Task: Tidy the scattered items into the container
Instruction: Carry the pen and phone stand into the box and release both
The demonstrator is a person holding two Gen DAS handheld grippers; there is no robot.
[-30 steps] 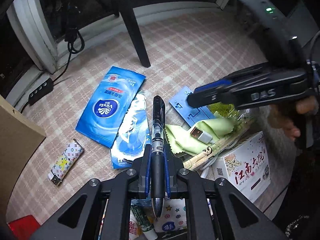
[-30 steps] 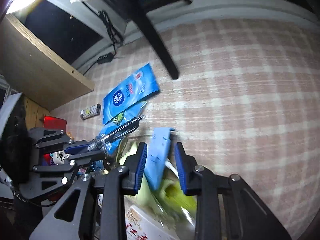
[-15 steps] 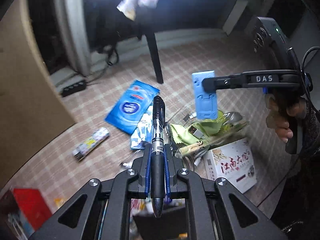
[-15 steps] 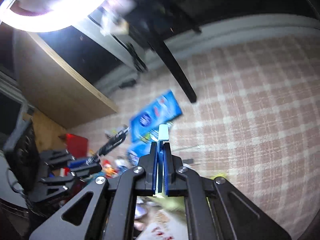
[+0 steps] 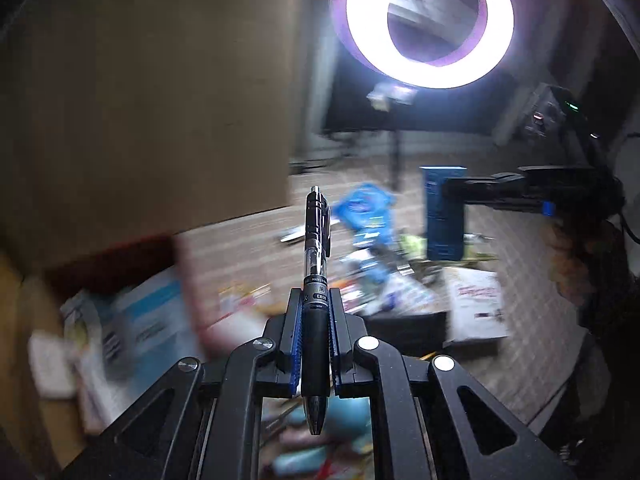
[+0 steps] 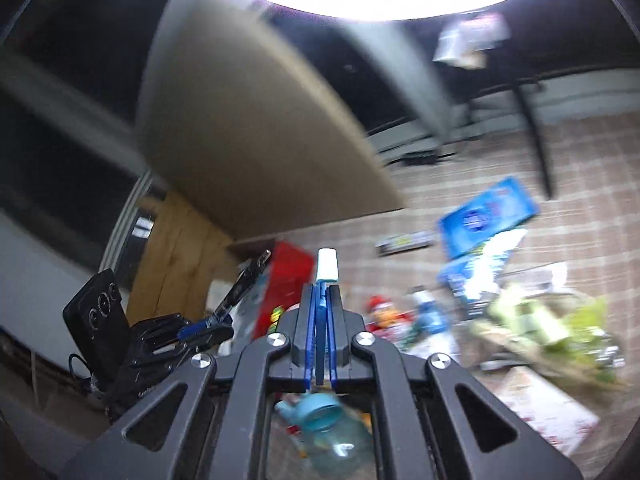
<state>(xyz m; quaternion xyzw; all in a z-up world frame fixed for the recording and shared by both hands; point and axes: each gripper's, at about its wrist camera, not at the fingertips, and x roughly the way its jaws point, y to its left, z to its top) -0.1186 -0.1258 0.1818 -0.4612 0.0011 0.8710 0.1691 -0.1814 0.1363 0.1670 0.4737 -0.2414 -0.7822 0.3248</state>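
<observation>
The left hand-held gripper [image 5: 316, 344] is clamped on a black pen [image 5: 316, 280] that stands along its fingers, clip end forward. The right hand-held gripper [image 6: 320, 344] is closed on a thin blue card [image 6: 325, 280], edge-on between its pads. Both are raised above the checked surface [image 6: 580, 168], with free air around them. A cardboard flap [image 5: 140, 92] rises close on the left, and a ring light [image 5: 430, 20] hangs overhead. Scattered things lie below: a blue tissue pack [image 6: 486, 216] and a white box [image 5: 476, 304]. Only the left view shows the card's flat face; only the right view shows a teal bottle [image 6: 332, 432] beneath the fingers.
</observation>
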